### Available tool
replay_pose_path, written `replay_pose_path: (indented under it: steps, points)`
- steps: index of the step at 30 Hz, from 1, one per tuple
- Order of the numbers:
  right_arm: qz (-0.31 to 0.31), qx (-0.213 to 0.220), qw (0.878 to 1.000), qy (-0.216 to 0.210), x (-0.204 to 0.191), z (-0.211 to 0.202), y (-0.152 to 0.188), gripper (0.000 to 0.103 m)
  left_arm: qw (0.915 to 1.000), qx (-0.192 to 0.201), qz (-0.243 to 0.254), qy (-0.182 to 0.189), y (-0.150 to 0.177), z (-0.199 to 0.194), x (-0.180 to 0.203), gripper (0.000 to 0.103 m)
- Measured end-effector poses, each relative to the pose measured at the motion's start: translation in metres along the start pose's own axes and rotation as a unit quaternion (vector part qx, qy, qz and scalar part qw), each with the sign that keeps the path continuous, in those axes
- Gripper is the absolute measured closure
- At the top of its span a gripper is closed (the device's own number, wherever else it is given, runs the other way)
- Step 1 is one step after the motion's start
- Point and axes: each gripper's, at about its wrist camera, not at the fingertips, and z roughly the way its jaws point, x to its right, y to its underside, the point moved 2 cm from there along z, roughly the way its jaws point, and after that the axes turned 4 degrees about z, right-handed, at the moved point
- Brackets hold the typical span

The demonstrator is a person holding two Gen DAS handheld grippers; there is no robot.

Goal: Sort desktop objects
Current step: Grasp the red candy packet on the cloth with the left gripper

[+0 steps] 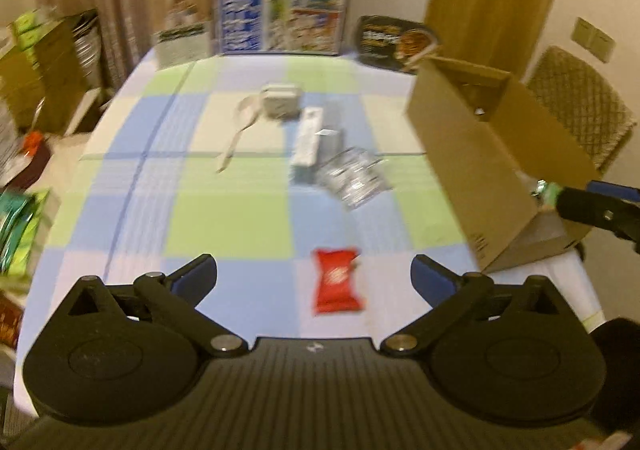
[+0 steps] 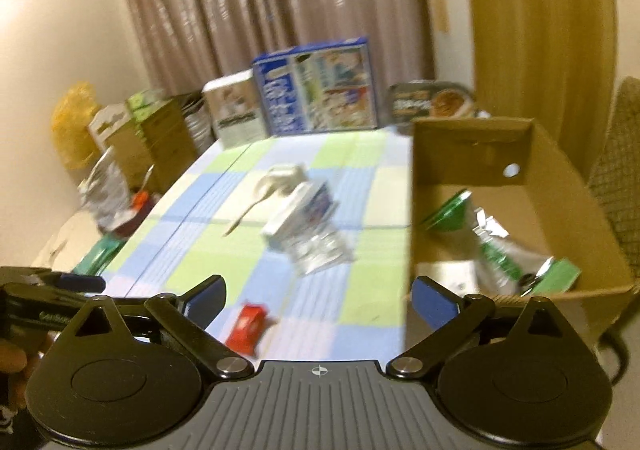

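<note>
Hovering above the near edge of the checked tablecloth (image 1: 224, 218), the left gripper (image 1: 314, 278) and right gripper (image 2: 318, 296) both stand wide with nothing between the jaws. A red packet (image 1: 338, 282) lies nearest; a white box (image 1: 306, 142) and what looks, through blur, like a clear wrapper (image 1: 354, 178) sit mid-table. Advise centring over the packet, then lowering squarely before carrying to the cardboard box (image 2: 472, 154).
</note>
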Motion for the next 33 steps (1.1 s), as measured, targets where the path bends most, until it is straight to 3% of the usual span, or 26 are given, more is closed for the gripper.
replay_pose_path:
  steps: [8, 21, 30, 33]
  points:
    - [0.005, -0.036, 0.999, 0.001, -0.016, 0.019, 0.039, 0.005, 0.9995, -0.018, -0.019, -0.018, 0.036, -0.006, -0.037, 0.002]
    - [0.016, -0.065, 0.998, 0.020, -0.003, 0.040, 0.066, 0.005, 0.9993, -0.026, -0.002, 0.028, 0.052, 0.025, -0.018, 0.002]
    - [0.015, -0.085, 0.996, 0.034, 0.018, 0.060, 0.078, 0.005, 0.9963, -0.043, 0.024, 0.071, 0.047, 0.071, 0.002, 0.018]
    - [0.012, -0.092, 0.995, 0.034, 0.021, 0.066, 0.080, 0.005, 0.9946, -0.053, 0.028, 0.085, 0.044, 0.088, 0.008, 0.033]
